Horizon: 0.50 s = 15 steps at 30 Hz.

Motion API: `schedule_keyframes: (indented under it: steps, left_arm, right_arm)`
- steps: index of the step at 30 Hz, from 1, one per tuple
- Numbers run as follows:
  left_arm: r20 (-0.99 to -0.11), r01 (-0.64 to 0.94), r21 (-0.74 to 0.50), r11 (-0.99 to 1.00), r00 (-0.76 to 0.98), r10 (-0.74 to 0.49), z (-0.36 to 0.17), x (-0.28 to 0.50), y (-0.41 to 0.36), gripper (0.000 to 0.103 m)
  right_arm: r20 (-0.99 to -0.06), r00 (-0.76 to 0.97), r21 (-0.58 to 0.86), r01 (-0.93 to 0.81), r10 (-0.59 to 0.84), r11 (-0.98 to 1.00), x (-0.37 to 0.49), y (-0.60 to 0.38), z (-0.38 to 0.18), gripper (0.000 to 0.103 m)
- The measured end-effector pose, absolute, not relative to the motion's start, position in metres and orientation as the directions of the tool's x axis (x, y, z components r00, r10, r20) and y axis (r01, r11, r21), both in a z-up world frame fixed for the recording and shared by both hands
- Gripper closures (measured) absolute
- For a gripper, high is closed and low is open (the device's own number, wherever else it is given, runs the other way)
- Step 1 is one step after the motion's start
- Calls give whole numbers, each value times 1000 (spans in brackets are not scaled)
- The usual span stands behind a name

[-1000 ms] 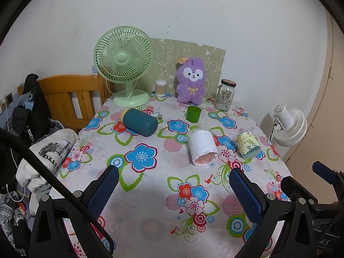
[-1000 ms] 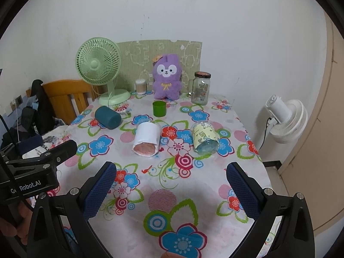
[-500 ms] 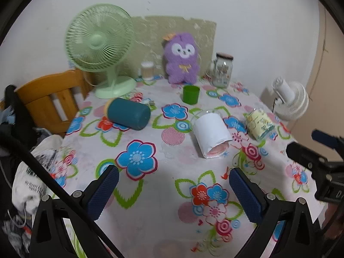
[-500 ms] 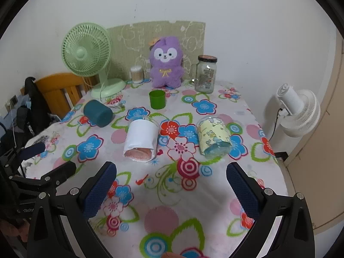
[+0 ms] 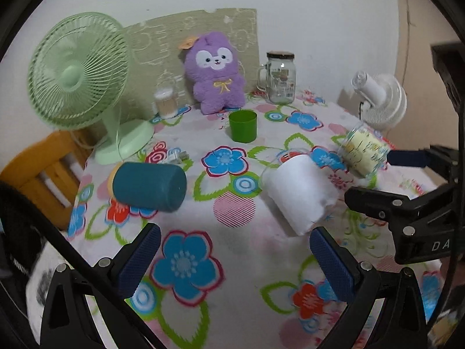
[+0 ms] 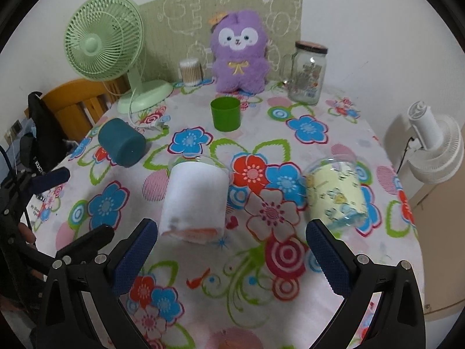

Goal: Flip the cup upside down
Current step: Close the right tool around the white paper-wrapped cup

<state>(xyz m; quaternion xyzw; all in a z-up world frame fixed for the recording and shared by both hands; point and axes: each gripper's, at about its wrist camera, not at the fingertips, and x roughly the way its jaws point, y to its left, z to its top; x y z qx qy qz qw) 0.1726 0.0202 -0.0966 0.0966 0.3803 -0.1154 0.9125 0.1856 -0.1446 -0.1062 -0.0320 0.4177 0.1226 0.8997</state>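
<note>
On the flowered tablecloth [image 5: 226,241] [image 6: 255,261] three cups lie on their sides: a teal cup [image 5: 149,186] [image 6: 121,142], a white cup [image 5: 300,193] [image 6: 195,200] and a pale yellow cup [image 5: 364,152] [image 6: 335,195]. A small green cup [image 5: 243,125] [image 6: 226,114] stands upright further back. My left gripper [image 5: 234,263] is open, low over the cloth in front of the teal and white cups. My right gripper [image 6: 232,254] is open too, just short of the white and yellow cups. Neither holds anything.
At the back stand a green desk fan [image 5: 78,72] [image 6: 104,37], a purple plush toy [image 5: 216,72] [image 6: 239,52], a glass jar [image 5: 280,77] [image 6: 309,72] and a cotton-swab tub [image 6: 190,71]. A wooden chair [image 6: 72,101] is left; a white fan [image 6: 430,145] sits beyond the table's right edge.
Both grippers have moved forward over the table, so the cups loom larger. The left wrist view has swung right. Both stay open and the cups have not moved.
</note>
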Motion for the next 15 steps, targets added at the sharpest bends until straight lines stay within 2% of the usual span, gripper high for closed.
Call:
schedule_keyframes:
  steps: [7, 15]
  left_arm:
    - [-743, 360, 138, 923, 654, -144, -113, 202, 24, 0]
    - [-754, 397, 125, 909, 633, -172, -122, 223, 29, 0]
  right_arm:
    - [-808, 547, 91, -252, 219, 964, 217, -130, -127, 0]
    - [-845, 483, 140, -215, 230, 967, 249, -121, -146, 0]
